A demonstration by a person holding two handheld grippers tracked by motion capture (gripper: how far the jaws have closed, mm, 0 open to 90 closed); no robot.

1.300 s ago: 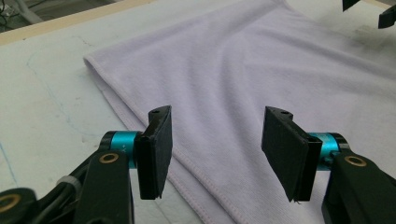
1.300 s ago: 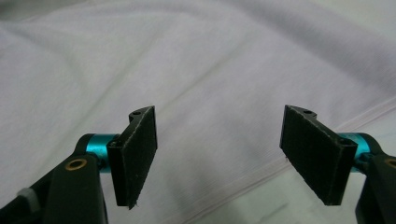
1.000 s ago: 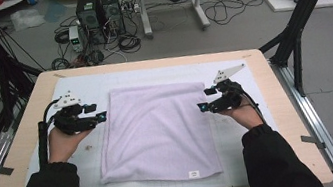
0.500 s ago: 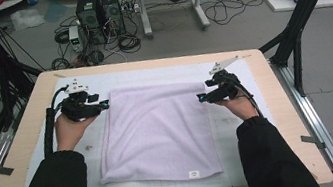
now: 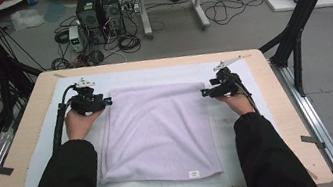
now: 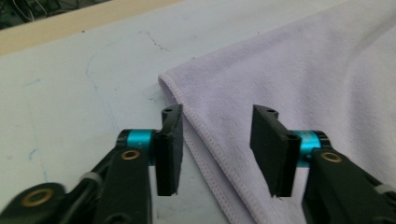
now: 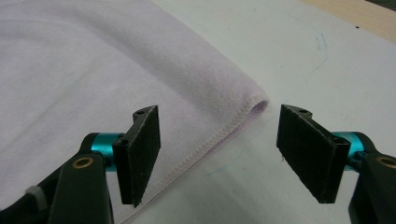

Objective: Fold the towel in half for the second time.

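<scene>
A pale lilac towel [image 5: 160, 130] lies folded flat on the white mat [image 5: 49, 162]. My left gripper [image 5: 106, 102] is low at the towel's far left corner. In the left gripper view its jaws [image 6: 217, 126] stand open astride the stitched side edge of the towel [image 6: 303, 70]; they have just been closing, and the pads are not pressing the cloth. My right gripper [image 5: 203, 92] sits at the far right corner. In the right gripper view its jaws [image 7: 219, 126] are open and have narrowed a little, with the towel's [image 7: 70, 60] hem between them and the corner just beyond.
The mat lies on a wooden table [image 5: 18, 162] with bare mat on both sides of the towel. A small white label [image 5: 193, 173] marks the towel's near edge. Black frame posts [image 5: 297, 37] stand at the table's far corners, with computers and cables on the floor beyond.
Both hands have moved away from the person and down, from beside the towel's sides to its two far corners. The towel has not moved.
</scene>
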